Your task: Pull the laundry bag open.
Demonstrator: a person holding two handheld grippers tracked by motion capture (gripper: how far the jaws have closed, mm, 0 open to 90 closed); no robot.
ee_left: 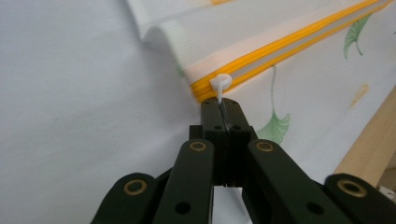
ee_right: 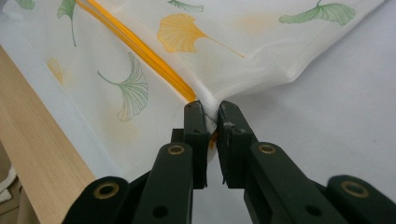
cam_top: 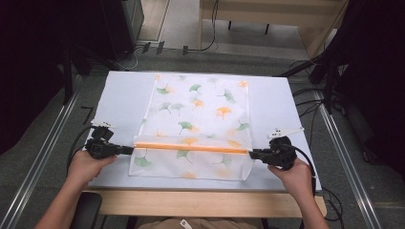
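A white mesh bag [cam_top: 196, 119] printed with green and orange ginkgo leaves lies flat on the white table cover [cam_top: 119, 100]. An orange zipper [cam_top: 191, 147] runs across it near the front. My left gripper [cam_top: 130, 150] is at the zipper's left end, shut on the white zipper pull [ee_left: 220, 86]. My right gripper [cam_top: 251, 153] is at the zipper's right end, its jaws pinching the bag's mesh edge [ee_right: 211, 112] beside the zipper [ee_right: 140, 49].
The wooden table front edge [cam_top: 205, 202] lies just below the bag. Metal rails [cam_top: 43, 152] run along both sides of the table. Cables [cam_top: 310, 102] and dark stands sit on the floor to the right and far left.
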